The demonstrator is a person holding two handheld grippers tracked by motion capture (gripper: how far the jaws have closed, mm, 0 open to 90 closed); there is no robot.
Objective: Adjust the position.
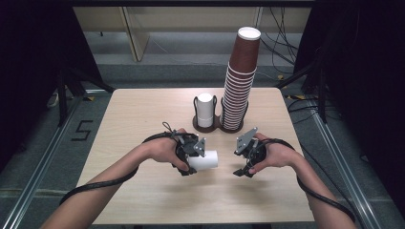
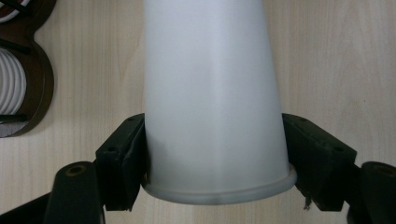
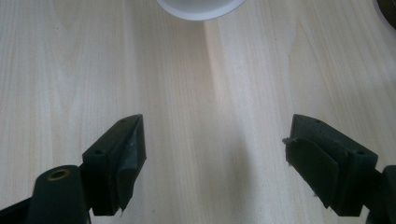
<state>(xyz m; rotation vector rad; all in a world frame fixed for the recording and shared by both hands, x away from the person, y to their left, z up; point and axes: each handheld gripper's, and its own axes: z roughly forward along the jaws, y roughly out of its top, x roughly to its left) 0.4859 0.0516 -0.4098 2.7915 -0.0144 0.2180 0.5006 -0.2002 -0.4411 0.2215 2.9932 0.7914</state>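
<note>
A white paper cup [image 1: 205, 161] lies on its side a little above the wooden table [image 1: 138, 114], narrow end pointing right. My left gripper [image 1: 195, 161] is shut on it. In the left gripper view both pads [image 2: 135, 149] press the white cup [image 2: 212, 93] just above its rolled rim. My right gripper [image 1: 237, 162] faces the cup from the right, a short gap away. Its jaws stand open in the right gripper view [image 3: 215, 158] with only bare table between them, and the cup's end [image 3: 201, 5] shows at the top edge.
A dark brown two-ring holder [image 1: 217, 126] stands at the table's back middle. Its left ring has a short white cup stack [image 1: 205, 109] and its right ring a tall leaning stack of brown cups [image 1: 239, 81]. The holder's edge [image 2: 39, 84] appears in the left gripper view.
</note>
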